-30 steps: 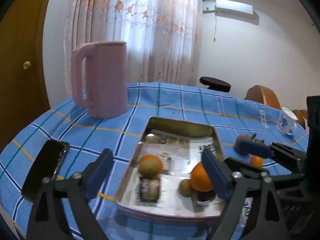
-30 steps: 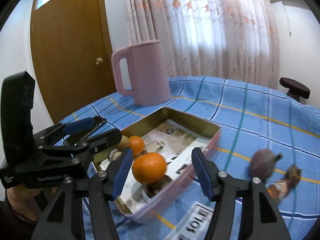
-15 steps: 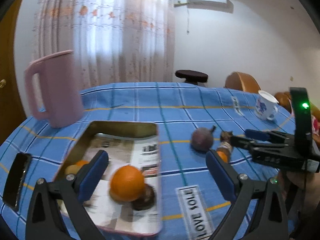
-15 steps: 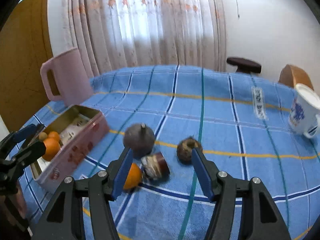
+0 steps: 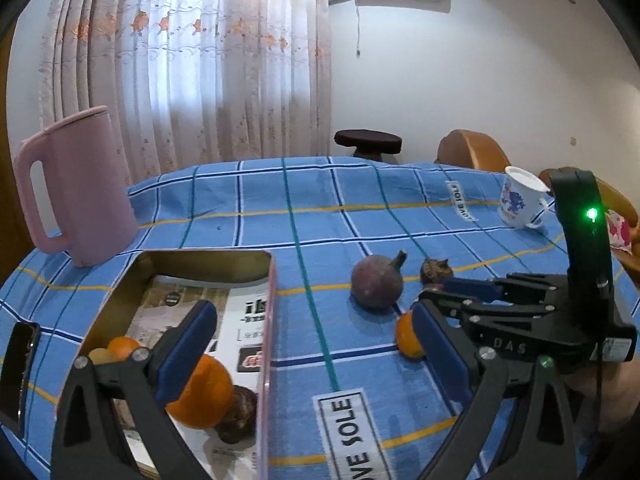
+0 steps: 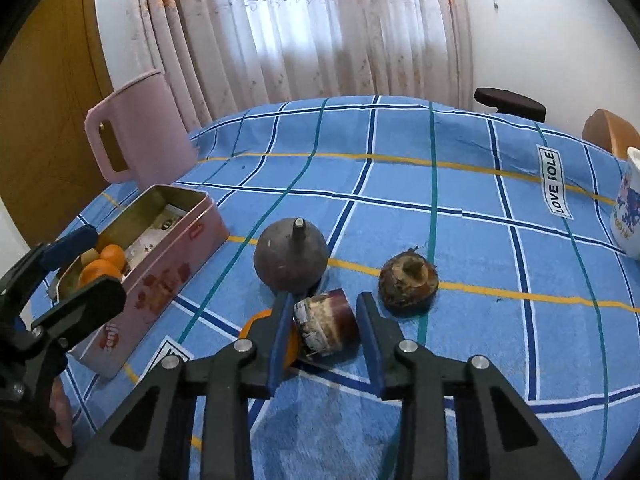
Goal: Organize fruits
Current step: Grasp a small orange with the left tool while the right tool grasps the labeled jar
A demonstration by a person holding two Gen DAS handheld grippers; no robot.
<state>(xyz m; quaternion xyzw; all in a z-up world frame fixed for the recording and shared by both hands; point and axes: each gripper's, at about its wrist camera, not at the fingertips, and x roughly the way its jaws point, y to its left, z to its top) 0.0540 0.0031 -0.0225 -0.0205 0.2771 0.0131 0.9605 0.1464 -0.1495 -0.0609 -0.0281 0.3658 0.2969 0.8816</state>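
My right gripper [image 6: 324,320] is low over the blue checked cloth. Its jaws are closing on a cut purple-brown chunk [image 6: 326,328], with both pads against its sides. Just behind lies a round purple fruit [image 6: 290,260], a brown bulb [image 6: 408,284] sits to the right, and a small orange [image 6: 256,328] peeks out left of the fingers. My left gripper [image 5: 310,312] hangs open with nothing in it over the right wall of the pink tin [image 5: 268,320]. The tin holds a big orange [image 5: 200,392], a smaller orange [image 5: 124,346] and a dark bulb [image 5: 238,412].
A tall pink jug [image 5: 76,184] stands behind the tin. A printed mug [image 5: 520,200] sits at the far right and a dark phone [image 5: 20,364] lies at the left table edge. A stool [image 5: 368,138] and a wooden chair [image 5: 468,152] stand beyond the table.
My right gripper swung from over the tin to the loose fruit on the cloth, and its jaws narrowed around the cut chunk. The left gripper shifted right, staying open.
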